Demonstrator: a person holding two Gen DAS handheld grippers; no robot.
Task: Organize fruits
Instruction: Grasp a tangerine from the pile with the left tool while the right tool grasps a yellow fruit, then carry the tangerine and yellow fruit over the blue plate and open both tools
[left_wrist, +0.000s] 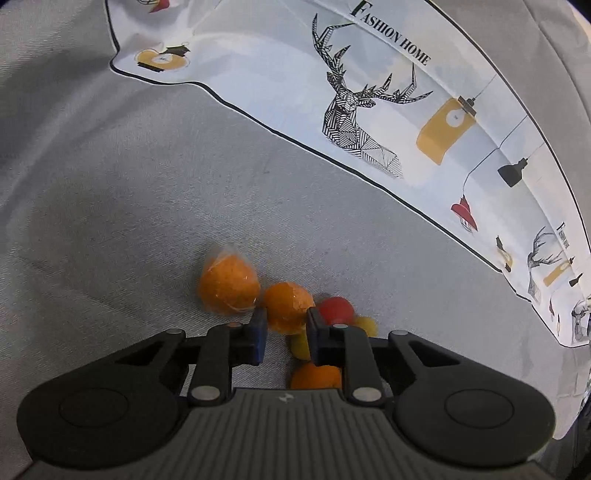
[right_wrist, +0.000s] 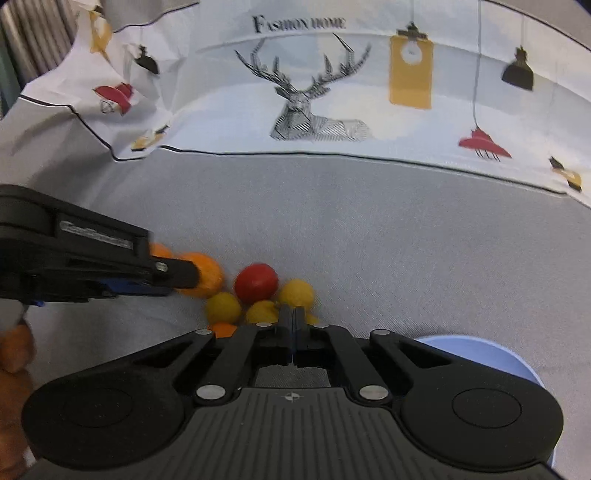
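A pile of small fruits lies on the grey cloth. In the left wrist view my left gripper (left_wrist: 284, 321) is open with its jaws on either side of a wrapped orange (left_wrist: 286, 306); whether they touch it I cannot tell. Another wrapped orange (left_wrist: 228, 287) lies to its left, a red fruit (left_wrist: 334, 309) and yellow fruits (left_wrist: 367, 325) to its right, and one more orange (left_wrist: 316, 376) sits under the gripper. In the right wrist view my right gripper (right_wrist: 293, 317) is shut and empty, just behind yellow fruits (right_wrist: 295, 293) and the red fruit (right_wrist: 255, 281). The left gripper (right_wrist: 173, 275) reaches in from the left at the orange (right_wrist: 205, 275).
A white printed cloth with deer and lamps (left_wrist: 369, 92) covers the far side, also in the right wrist view (right_wrist: 314, 92). A light blue plate (right_wrist: 480, 354) sits at the right under my right gripper. A brown object (right_wrist: 14, 362) shows at the left edge.
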